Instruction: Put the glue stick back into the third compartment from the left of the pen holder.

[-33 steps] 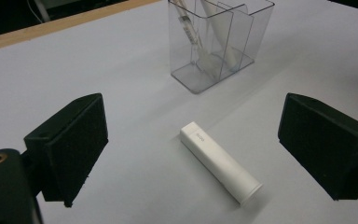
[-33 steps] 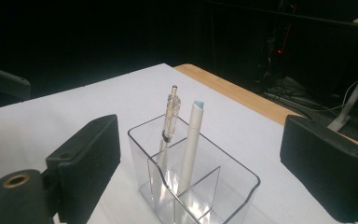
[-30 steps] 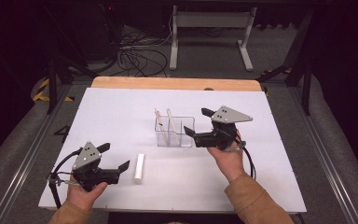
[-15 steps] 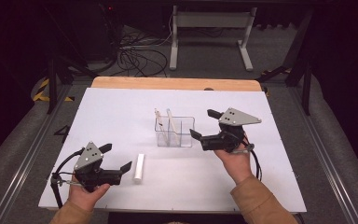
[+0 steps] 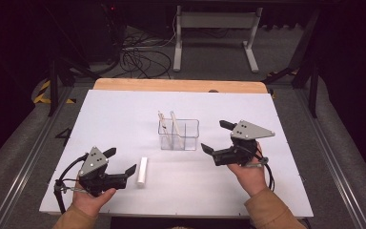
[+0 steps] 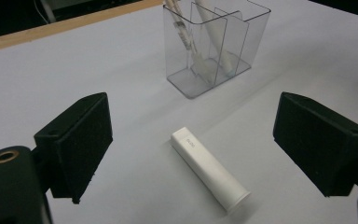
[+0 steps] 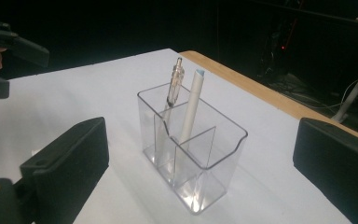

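Two grippers, jaws spread, empty: left gripper (image 5: 122,163) nears white tube (image 5: 143,171) before clear organizer (image 5: 179,134); right gripper (image 5: 216,138) beside it. Next, likely: straddle tube, pinch.

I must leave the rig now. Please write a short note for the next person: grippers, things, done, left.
Left gripper: open, jaws just closing a little, white tube lying on the table between its fingers, untouched.
Right gripper: open, jaws just opening, holds nothing, beside the clear organizer.
Done: a pen and a white stick stand in the organizer.
Left, probably: grasp the tube and put it in.
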The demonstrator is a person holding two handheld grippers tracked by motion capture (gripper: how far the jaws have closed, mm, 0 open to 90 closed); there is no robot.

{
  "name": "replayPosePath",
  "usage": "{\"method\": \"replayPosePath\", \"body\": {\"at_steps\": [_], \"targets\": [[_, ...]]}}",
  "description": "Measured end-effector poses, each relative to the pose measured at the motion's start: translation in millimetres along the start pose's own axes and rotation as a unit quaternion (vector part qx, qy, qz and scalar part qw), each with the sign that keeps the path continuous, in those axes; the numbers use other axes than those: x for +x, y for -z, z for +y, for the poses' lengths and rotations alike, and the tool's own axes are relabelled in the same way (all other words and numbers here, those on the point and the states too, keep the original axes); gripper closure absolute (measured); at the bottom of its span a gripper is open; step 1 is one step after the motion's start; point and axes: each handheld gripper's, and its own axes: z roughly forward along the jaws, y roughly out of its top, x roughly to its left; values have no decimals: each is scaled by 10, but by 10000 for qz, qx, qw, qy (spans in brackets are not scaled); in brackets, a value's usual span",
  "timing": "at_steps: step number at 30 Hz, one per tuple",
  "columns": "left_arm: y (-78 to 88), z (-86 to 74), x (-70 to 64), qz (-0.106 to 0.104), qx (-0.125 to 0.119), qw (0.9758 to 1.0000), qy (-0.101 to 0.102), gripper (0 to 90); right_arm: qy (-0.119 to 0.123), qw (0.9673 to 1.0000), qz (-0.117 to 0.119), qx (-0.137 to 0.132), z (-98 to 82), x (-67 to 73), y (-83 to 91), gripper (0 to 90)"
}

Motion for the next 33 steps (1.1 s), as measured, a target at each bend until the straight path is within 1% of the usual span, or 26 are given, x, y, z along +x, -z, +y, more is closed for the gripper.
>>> {"method": "replayPosePath", "body": {"at_steps": [2, 7, 10, 13, 20, 22, 25, 26, 28, 31, 33], "targets": [[-2, 3, -1, -18, 3, 10000, 28, 131, -9, 10000, -8, 41, -43, 1, 37, 23], [-4, 5, 5, -97, 7, 9999, 53, 141, -68, 10000, 18, 22, -173, -26, 134, 15], [-3, 5, 13, -102, -7, 9999, 17, 149, -152, 9999, 59, 38, -264, -52, 186, 7], [-4, 7, 14, -98, -25, 9999, -13, 150, -166, 9998, 112, 63, -358, -68, 235, 4], [-6, 9, 19, -158, -91, 9998, 4, 142, -199, 9994, 206, 179, -525, -81, 300, 0], [-10, 8, 17, -187, -84, 9998, 42, 144, -239, 9993, 229, 183, -561, -89, 312, 0], [-17, 11, 8, -127, -75, 9999, 65, 142, -241, 9993, 222, 206, -596, -89, 324, 0], [-21, 13, -1, -95, -68, 9999, 107, 141, -220, 9993, 205, 224, -602, -86, 325, 1], [-26, 21, -7, -27, -51, 10000, 79, 131, -188, 9993, 196, 253, -611, -77, 322, 0], [-28, 28, -24, -5, -4, 9999, 155, 126, -149, 9994, 189, 264, -616, -58, 312, 0], [-29, 31, -30, 15, 23, 9999, 156, 119, -110, 9994, 189, 264, -616, -44, 306, 1]]}}
